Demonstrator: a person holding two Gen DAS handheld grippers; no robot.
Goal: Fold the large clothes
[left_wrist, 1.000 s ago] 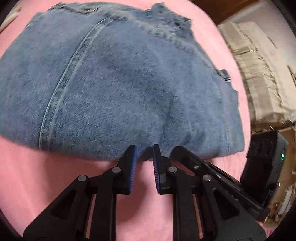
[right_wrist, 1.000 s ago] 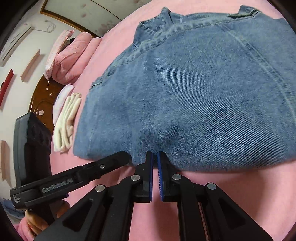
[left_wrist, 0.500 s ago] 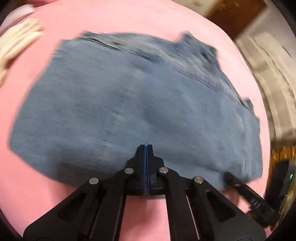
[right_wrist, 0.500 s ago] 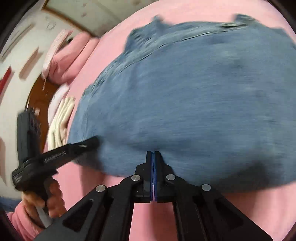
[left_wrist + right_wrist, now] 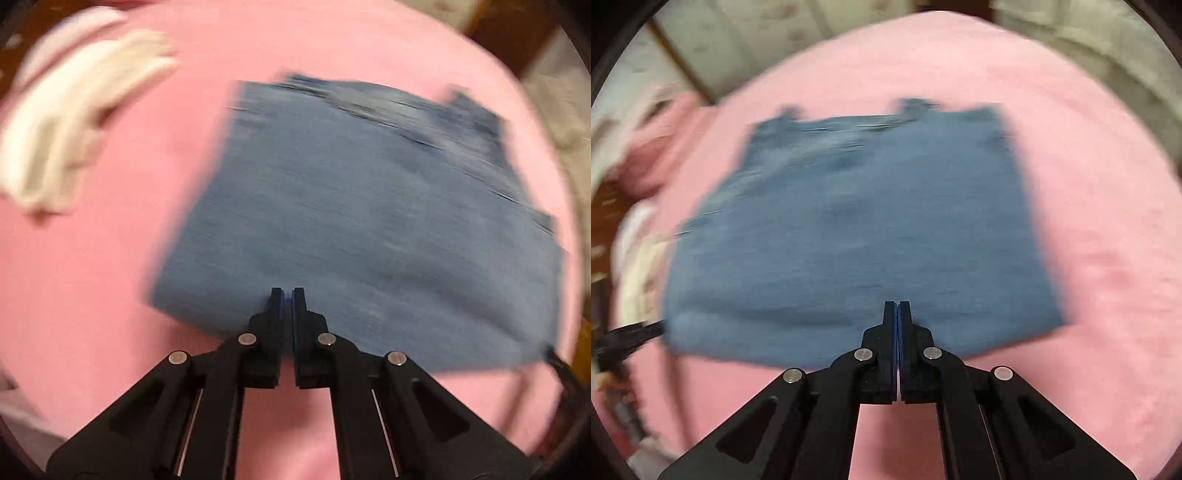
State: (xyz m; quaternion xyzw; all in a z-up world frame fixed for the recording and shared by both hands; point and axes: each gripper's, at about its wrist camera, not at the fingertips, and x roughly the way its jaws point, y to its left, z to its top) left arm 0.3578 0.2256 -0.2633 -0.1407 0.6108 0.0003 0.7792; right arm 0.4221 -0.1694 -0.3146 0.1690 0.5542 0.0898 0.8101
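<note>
Blue denim fills the middle of both wrist views: we see the folded denim garment (image 5: 369, 221) lying flat on the pink bed cover (image 5: 92, 295), its seamed edge at the far side and its plain folded edge nearest us. Both pictures are blurred, so we cannot make out finer detail. Our left hand-held gripper (image 5: 287, 295) sits above the near edge of the denim with its fingers almost together, a thin slit between the blue pads; we cannot tell whether any cloth is caught there. Our right hand-held gripper (image 5: 897, 308) has its fingers pressed together with nothing visible between them, over the same near edge (image 5: 849, 240). A pale cream bundle of cloth (image 5: 66, 129) lies on the bed cover well apart from the garment, off to the far left.
</note>
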